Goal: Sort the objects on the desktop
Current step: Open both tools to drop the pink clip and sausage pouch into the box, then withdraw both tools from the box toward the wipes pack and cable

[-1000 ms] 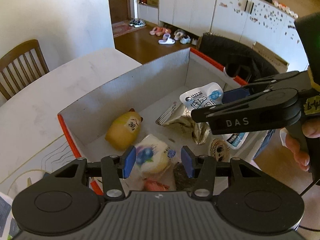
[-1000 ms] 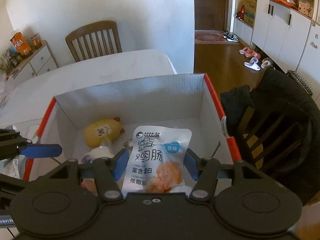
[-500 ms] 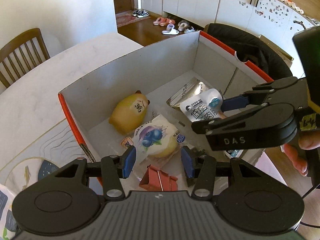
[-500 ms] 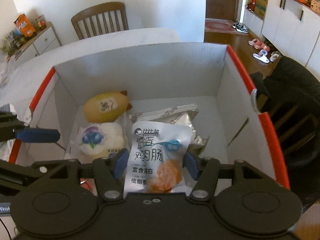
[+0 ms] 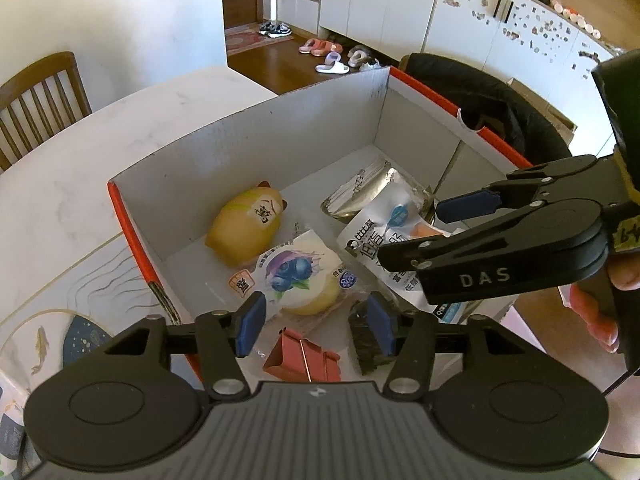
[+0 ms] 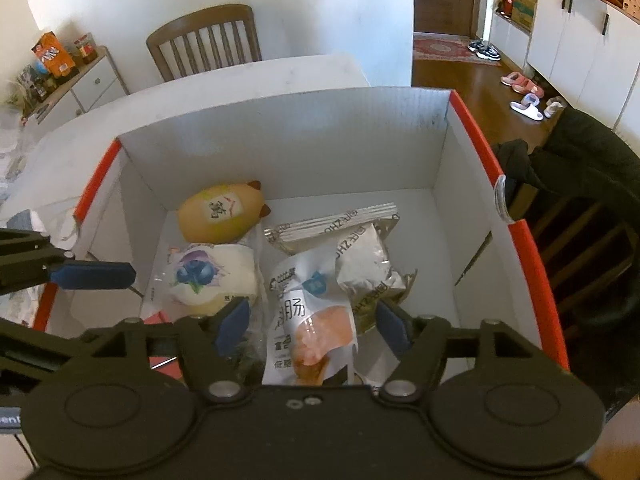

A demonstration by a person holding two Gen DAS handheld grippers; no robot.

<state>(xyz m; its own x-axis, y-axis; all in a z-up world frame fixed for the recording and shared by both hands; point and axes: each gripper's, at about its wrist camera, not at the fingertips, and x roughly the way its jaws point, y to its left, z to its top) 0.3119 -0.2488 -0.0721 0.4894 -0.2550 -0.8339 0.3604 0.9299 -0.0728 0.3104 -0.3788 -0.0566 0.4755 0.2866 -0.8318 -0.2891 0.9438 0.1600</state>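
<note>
Both tongs are held over the open box (image 6: 280, 148), and their jaws have just been opening. The right tongs (image 6: 312, 326) stand apart around the white sausage packet (image 6: 308, 312), which lies released on the box floor. The left tongs (image 5: 314, 322) grip nothing; the blueberry bun (image 5: 298, 276) is seen at 12 o'clock of them.

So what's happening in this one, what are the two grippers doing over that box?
A person holds both grippers over the white box, already filled with snacks and a yellow toy. The right gripper has just been opening; the white sausage pack lies loose between its jaws. The left gripper has also just been opening, with nothing gripped.
</note>
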